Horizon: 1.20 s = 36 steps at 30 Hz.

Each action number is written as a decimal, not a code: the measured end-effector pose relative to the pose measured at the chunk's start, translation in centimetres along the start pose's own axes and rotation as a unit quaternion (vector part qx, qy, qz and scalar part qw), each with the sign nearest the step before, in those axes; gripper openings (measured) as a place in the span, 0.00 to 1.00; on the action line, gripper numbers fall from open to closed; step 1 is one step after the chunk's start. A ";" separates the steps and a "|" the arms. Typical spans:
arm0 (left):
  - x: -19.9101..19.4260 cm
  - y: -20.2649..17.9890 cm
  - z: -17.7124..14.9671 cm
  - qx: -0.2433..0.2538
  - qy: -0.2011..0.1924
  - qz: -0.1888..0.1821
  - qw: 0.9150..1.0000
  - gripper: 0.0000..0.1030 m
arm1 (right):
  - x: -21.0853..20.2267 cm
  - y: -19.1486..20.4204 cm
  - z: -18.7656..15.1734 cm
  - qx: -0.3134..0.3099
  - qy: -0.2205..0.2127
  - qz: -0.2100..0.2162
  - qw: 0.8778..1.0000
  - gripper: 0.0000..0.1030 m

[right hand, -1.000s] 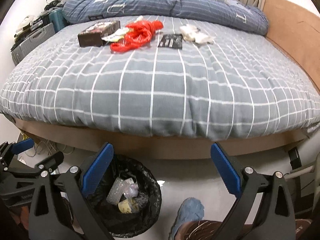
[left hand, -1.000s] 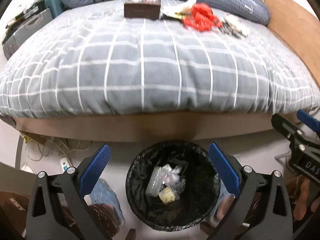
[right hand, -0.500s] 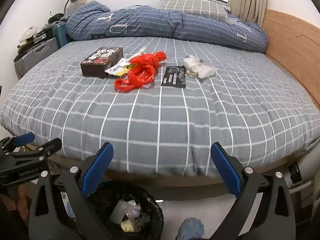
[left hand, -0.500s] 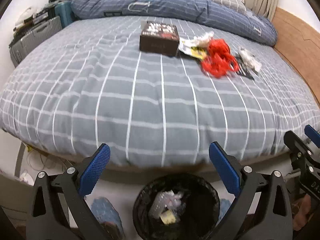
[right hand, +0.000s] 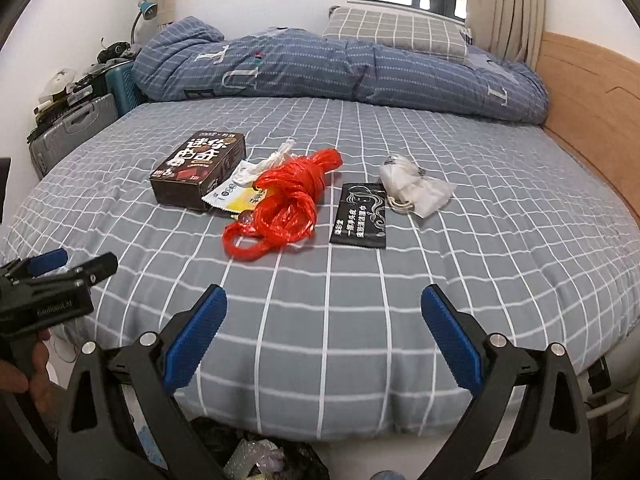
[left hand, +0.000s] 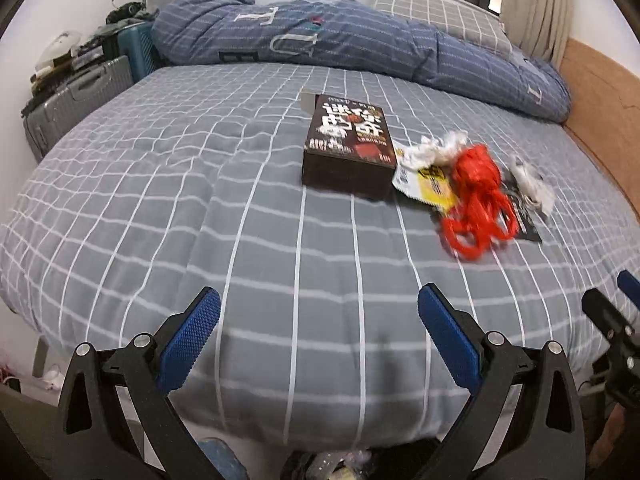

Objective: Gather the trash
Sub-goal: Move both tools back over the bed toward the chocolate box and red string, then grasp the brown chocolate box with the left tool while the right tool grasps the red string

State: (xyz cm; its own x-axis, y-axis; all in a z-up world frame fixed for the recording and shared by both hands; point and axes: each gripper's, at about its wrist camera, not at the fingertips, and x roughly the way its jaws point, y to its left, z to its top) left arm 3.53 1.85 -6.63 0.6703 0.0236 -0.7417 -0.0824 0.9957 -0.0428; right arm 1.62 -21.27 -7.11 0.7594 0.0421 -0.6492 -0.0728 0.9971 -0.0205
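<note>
Trash lies in a row on the grey checked bed (right hand: 360, 320): a dark brown box (right hand: 199, 168) (left hand: 347, 148), a white and yellow wrapper (right hand: 236, 194) (left hand: 428, 182), a red plastic bag (right hand: 282, 206) (left hand: 476, 200), a black sachet (right hand: 360, 216) and a crumpled white wrapper (right hand: 414, 186) (left hand: 532, 184). My left gripper (left hand: 318, 340) is open over the bed's near edge, well short of the box. My right gripper (right hand: 324, 334) is open too, with nothing between its fingers, facing the red bag and sachet. The black-lined bin (right hand: 256, 460) (left hand: 332, 466) shows only at the bottom edge, holding wrappers.
A rolled blue duvet (right hand: 340, 68) and a checked pillow (right hand: 396, 32) lie across the far side of the bed. A wooden headboard (right hand: 592, 92) runs along the right. Suitcases (right hand: 72, 132) with clutter stand at the left wall. The left gripper's handle (right hand: 44, 300) is in a hand at the left.
Both grippers rose from over the bin to bed height and tilted up, so the bin dropped to the bottom edge and the trash on the bed came closer. Both stayed open.
</note>
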 end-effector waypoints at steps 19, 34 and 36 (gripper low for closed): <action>6.7 -2.1 6.6 0.016 0.004 -0.005 1.000 0.94 | 7.3 0.2 5.6 0.006 0.005 0.009 1.000 0.91; 11.9 -3.7 9.8 0.045 0.030 0.002 0.999 0.94 | 12.5 0.6 8.2 0.024 0.022 0.025 0.999 0.91; 12.5 -3.6 10.1 0.039 0.035 -0.001 0.999 0.94 | 13.1 0.6 8.3 0.026 0.028 0.027 0.999 0.88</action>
State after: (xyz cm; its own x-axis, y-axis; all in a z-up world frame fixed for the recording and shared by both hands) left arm 19.60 -0.50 -8.98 0.6174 0.0188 -0.7864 -0.0213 0.9997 0.0072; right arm 16.91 -19.56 -9.31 0.7183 0.0942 -0.6893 -0.0788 0.9954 0.0539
